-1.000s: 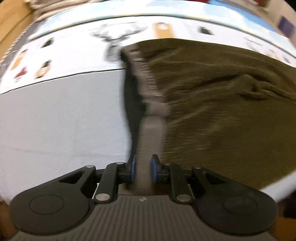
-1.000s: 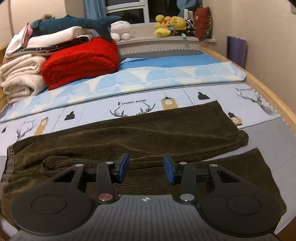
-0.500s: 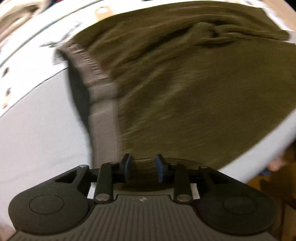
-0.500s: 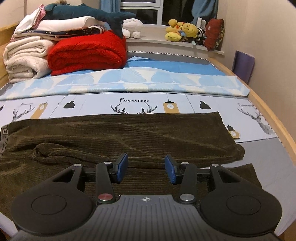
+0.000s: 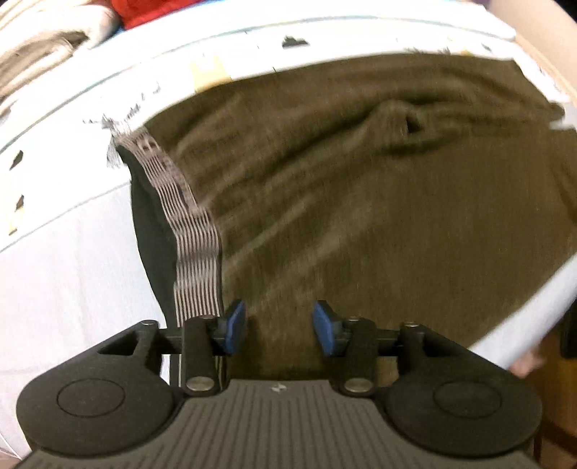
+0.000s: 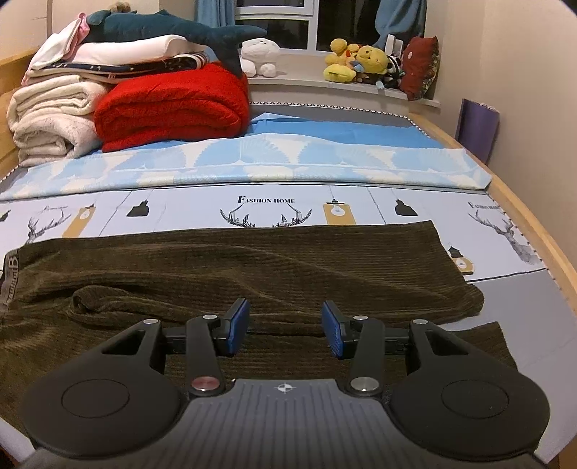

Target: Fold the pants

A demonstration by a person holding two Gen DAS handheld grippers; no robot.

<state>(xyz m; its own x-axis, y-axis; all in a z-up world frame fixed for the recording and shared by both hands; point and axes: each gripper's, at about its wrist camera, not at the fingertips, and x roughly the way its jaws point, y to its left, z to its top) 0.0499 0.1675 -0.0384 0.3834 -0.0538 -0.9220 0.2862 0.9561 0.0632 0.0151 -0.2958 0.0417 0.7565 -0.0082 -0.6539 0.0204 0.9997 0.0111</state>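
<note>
Dark olive corduroy pants (image 6: 252, 267) lie flat across the bed, waist at the left, legs running right. The striped grey waistband (image 5: 196, 245) shows in the left wrist view, just left of my left gripper (image 5: 279, 326). That gripper's jaws are opening over the pants' near edge (image 5: 360, 216), with olive cloth below the gap and nothing pinched. A rumpled fold (image 5: 400, 122) sits in the cloth farther off. My right gripper (image 6: 285, 328) hovers open above the middle of the pants, its blue pads (image 6: 333, 332) apart and holding nothing.
A red blanket (image 6: 173, 104) and cream folded blankets (image 6: 47, 115) with a plush shark (image 6: 169, 25) are stacked at the bed's far left. Plush toys (image 6: 357, 61) line the windowsill. The wooden bed rail (image 6: 533, 223) runs along the right. A printed sheet (image 6: 270, 205) lies beyond the pants.
The left gripper let go of the waistband, its jaws spread, and it slid right along the pants' near edge. The right gripper stayed nearly still, open.
</note>
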